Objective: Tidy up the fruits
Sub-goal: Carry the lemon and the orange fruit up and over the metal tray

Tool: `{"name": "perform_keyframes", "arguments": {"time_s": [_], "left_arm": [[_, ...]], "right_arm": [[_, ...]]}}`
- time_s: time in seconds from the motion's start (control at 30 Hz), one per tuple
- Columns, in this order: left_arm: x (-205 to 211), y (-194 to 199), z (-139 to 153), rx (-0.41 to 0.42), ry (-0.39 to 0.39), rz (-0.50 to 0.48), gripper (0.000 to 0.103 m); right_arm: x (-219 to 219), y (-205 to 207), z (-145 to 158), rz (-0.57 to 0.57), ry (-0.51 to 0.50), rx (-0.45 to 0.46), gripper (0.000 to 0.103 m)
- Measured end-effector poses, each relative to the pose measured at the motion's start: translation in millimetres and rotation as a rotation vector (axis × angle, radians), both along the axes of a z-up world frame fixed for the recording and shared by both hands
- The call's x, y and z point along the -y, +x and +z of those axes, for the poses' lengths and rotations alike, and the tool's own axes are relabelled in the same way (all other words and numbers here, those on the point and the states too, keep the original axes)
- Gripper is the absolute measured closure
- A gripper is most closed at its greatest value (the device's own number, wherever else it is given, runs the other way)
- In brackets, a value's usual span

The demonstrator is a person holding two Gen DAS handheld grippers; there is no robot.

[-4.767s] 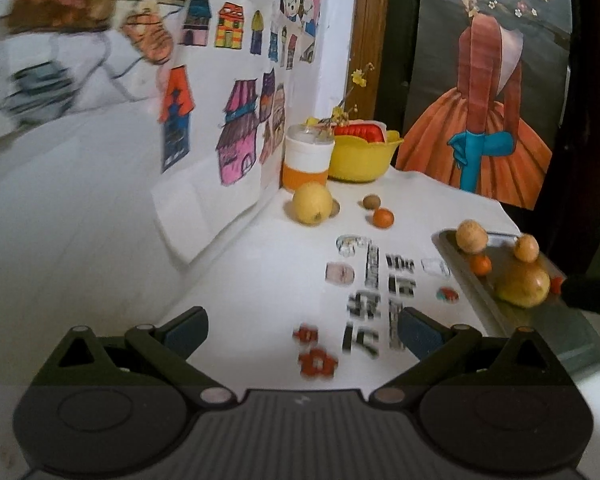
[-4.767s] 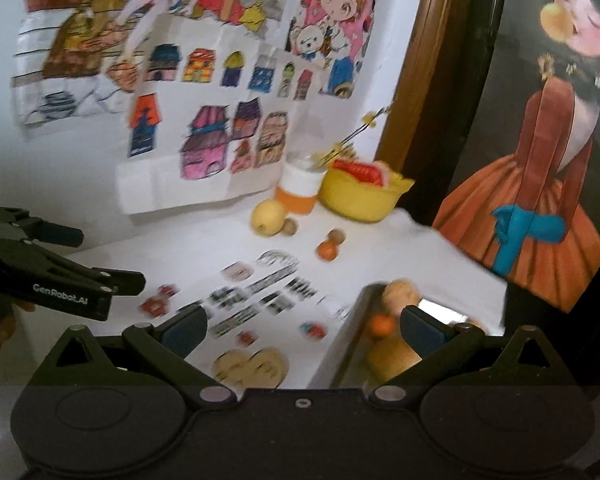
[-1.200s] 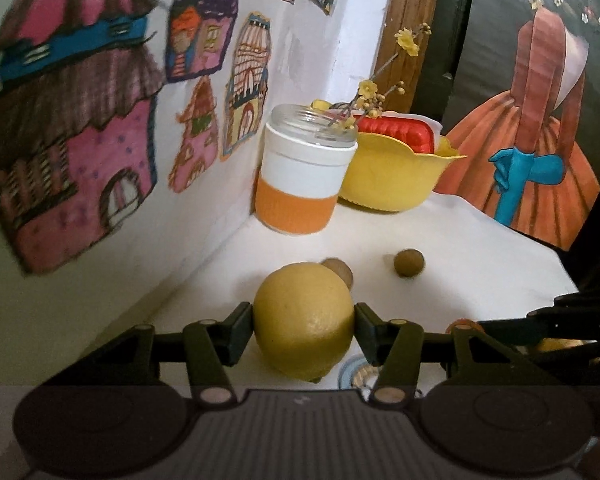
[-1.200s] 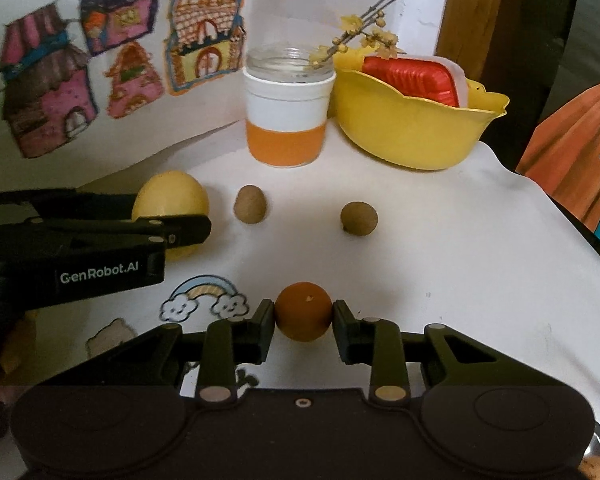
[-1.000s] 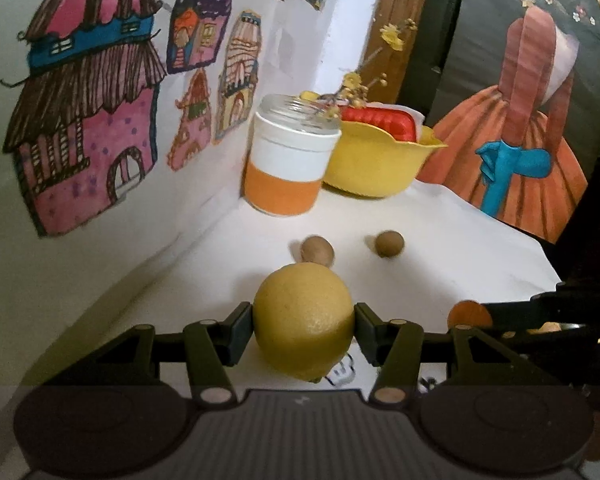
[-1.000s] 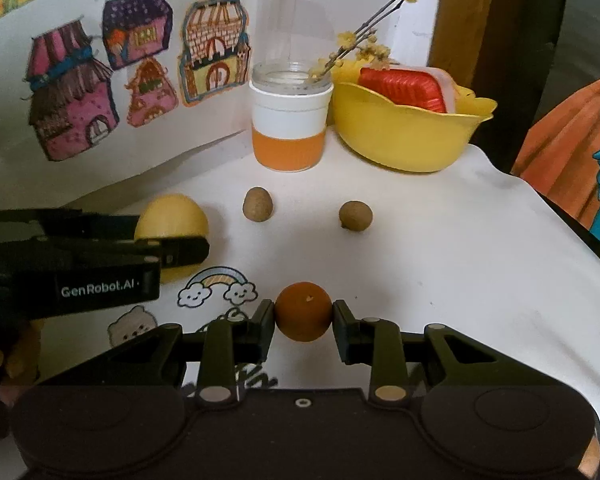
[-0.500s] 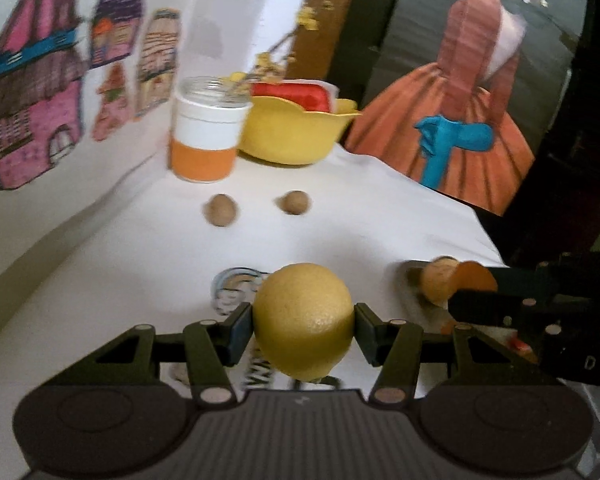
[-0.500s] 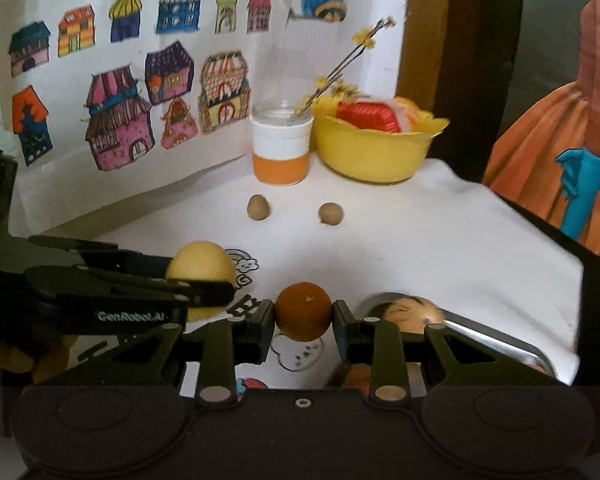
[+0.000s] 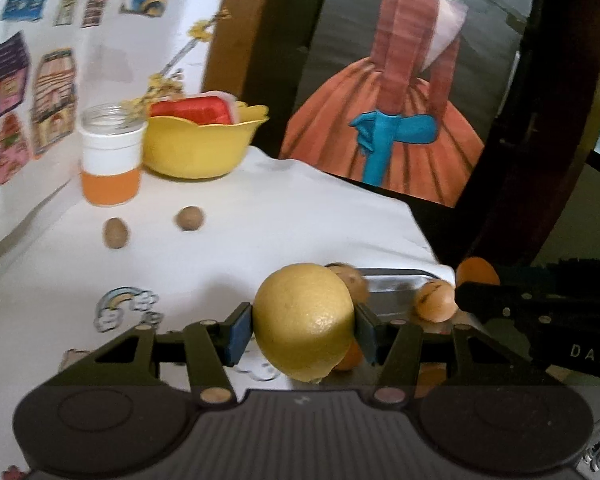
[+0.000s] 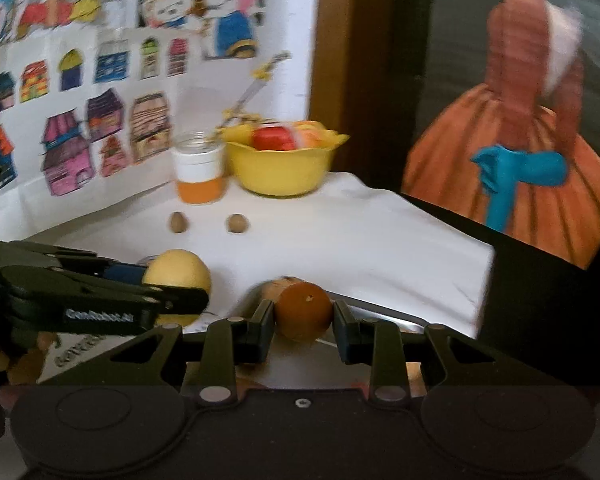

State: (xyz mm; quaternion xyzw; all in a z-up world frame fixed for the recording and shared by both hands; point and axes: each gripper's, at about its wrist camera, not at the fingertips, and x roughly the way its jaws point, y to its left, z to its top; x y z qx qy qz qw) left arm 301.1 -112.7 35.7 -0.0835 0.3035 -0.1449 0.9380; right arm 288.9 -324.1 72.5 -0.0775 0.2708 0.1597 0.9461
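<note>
My left gripper [image 9: 303,328] is shut on a large yellow lemon [image 9: 305,320], held above the near-left end of a metal tray [image 9: 392,292]. Several fruits lie in the tray, among them a tan one [image 9: 434,300] and a brownish one [image 9: 350,276] half hidden behind the lemon. My right gripper [image 10: 303,318] is shut on a small orange fruit [image 10: 303,311] over the same tray [image 10: 380,320]. In the right wrist view the left gripper [image 10: 168,296] with the lemon [image 10: 178,274] sits just to the left. Two small brown fruits [image 9: 116,233] [image 9: 189,218] rest on the white table.
A yellow bowl [image 9: 198,148] with a red container stands at the back beside a white-and-orange jar [image 9: 110,160]. Drawings cover the wall on the left. A painted panel of an orange dress [image 9: 384,128] stands past the table's right edge [image 9: 420,232].
Both grippers have carried their fruits right and back from the table's middle to over the tray. The lemon and the orange stay clamped.
</note>
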Motion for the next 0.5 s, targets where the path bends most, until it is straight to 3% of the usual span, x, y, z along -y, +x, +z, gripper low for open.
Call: {"name": "perform_keyframes", "arguments": {"time_s": [0.23,0.5], "left_arm": [[36,11,3,0.002,0.024,-0.043,0.045],[71,20,-1,-0.014,0.069,-0.099,0.045]], "right_arm": [[39,-10,-12,-0.063,0.013,-0.001,0.070],[49,-24,-33,-0.052,-0.006,0.005,0.070]]}}
